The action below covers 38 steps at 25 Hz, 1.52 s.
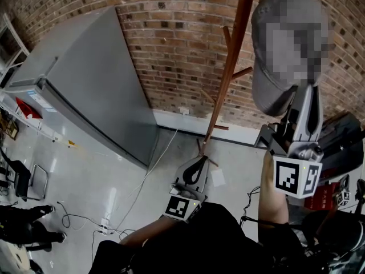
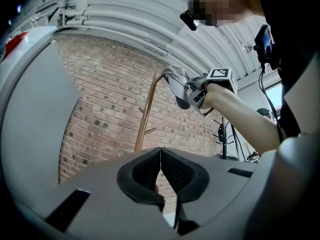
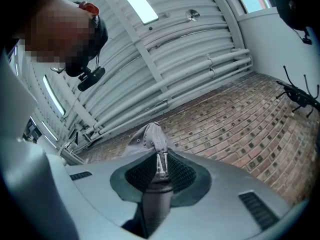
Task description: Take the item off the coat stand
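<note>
White letters that look like "AI" show on the grey cap (image 3: pixel 148 139). The right gripper (image 3: pixel 161 158) pinches the cap tight. The cap is up high on the right, just beside the top of the wooden coat stand (image 1: pixel 231 61). The left gripper (image 2: pixel 160 156) is closed on nothing.

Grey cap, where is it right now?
In the head view the grey cap is at the top right, pinched in the right gripper, beside the top of the wooden coat stand.

Bright even light, ceiling strip light (image 3: pixel 134 3) glaring, fisheye-warped edges
</note>
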Each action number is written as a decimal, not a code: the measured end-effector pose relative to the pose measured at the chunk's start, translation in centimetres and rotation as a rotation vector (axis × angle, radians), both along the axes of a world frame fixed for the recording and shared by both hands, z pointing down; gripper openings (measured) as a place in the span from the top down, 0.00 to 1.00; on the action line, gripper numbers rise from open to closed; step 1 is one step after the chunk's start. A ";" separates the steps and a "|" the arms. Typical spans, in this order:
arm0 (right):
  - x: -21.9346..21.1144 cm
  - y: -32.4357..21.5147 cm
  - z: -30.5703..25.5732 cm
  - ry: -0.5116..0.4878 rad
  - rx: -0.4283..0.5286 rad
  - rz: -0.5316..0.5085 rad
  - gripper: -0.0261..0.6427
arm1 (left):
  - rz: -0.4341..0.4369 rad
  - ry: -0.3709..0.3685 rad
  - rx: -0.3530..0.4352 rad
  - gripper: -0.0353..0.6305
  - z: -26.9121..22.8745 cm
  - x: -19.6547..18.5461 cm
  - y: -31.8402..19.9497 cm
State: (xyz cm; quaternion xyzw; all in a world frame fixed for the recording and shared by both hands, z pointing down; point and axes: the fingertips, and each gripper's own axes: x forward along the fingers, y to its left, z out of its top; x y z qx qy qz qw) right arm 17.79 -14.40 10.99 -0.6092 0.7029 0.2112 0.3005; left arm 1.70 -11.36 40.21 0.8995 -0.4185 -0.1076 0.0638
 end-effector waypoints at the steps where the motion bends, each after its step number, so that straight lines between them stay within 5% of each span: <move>1: 0.1 0.0 0.2 -0.001 -0.004 0.000 0.85 | 0.002 -0.002 0.000 0.92 0.1 0.1 0.0; 23: 1.9 2.5 -0.1 -0.016 0.035 -0.017 0.85 | 0.005 -0.019 -0.012 0.92 0.3 1.9 0.4; 38: 1.2 3.1 3.4 0.008 -0.045 -0.031 0.85 | 0.006 -0.017 -0.019 0.92 0.4 2.0 1.2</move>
